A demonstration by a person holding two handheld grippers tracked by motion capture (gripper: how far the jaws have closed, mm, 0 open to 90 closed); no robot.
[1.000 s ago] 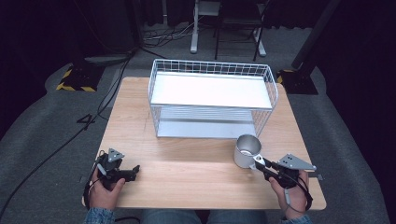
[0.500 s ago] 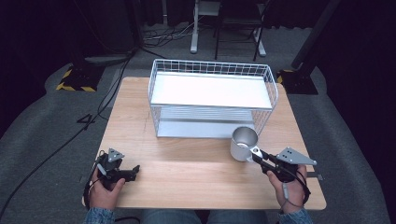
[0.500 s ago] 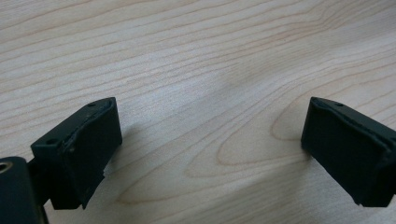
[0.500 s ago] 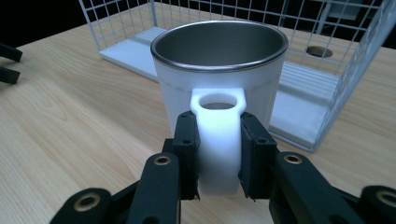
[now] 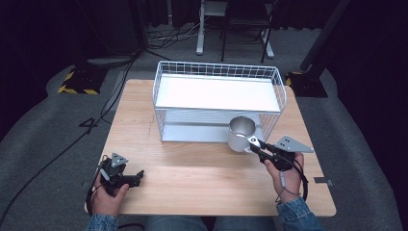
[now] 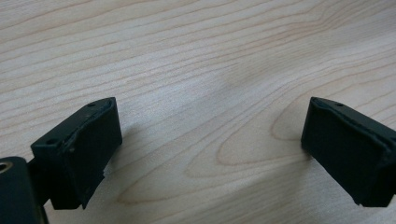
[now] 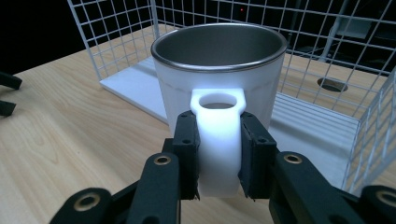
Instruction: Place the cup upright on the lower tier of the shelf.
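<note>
A wooden table carries a white wire basket rack with a white shelf on top. Just in front of its right end there is a metal mug, upright, its mouth open to above. The right gripper reaches the mug at its near side, held by the right hand. The left gripper lies low on the table's near left part, in the left hand, well apart from the rack
</note>
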